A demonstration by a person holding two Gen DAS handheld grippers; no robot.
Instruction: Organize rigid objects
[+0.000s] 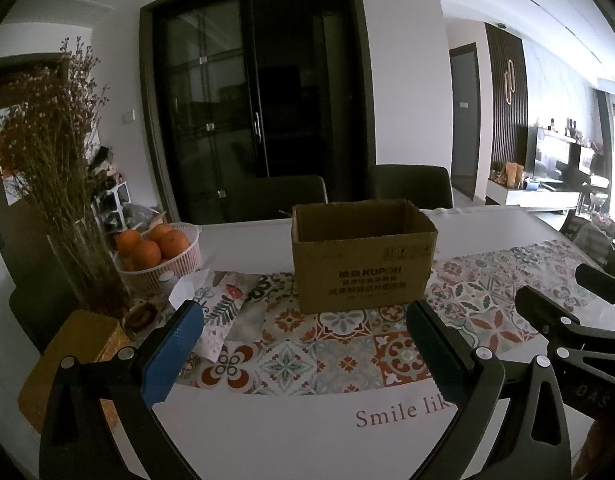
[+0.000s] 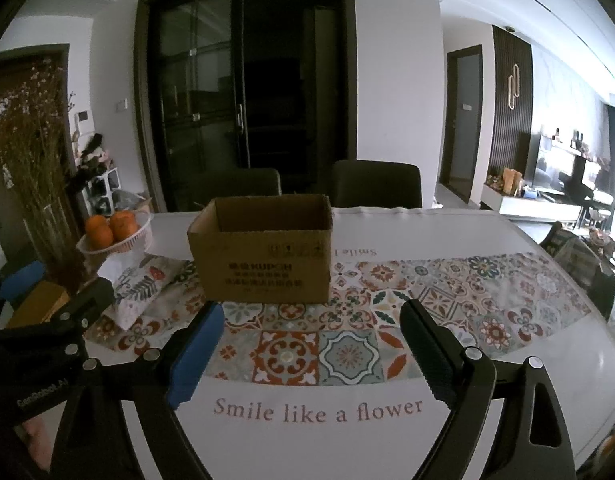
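Observation:
An open brown cardboard box (image 1: 361, 256) stands upright on the patterned table runner (image 1: 307, 356); it also shows in the right wrist view (image 2: 263, 254). Its inside is hidden from both views. My left gripper (image 1: 307, 322) is open and empty, a little in front of the box. My right gripper (image 2: 313, 322) is open and empty, also in front of the box, and it shows at the right of the left wrist view (image 1: 563, 300). A floral pouch (image 1: 223, 312) lies left of the box.
A white basket of oranges (image 1: 159, 256) and a glass vase of dried flowers (image 1: 67, 208) stand at the left. A yellow-brown tin (image 1: 75, 360) sits at the near left. Two dark chairs (image 2: 375, 184) stand behind the table. The tablecloth reads "Smile like a flower" (image 2: 317, 410).

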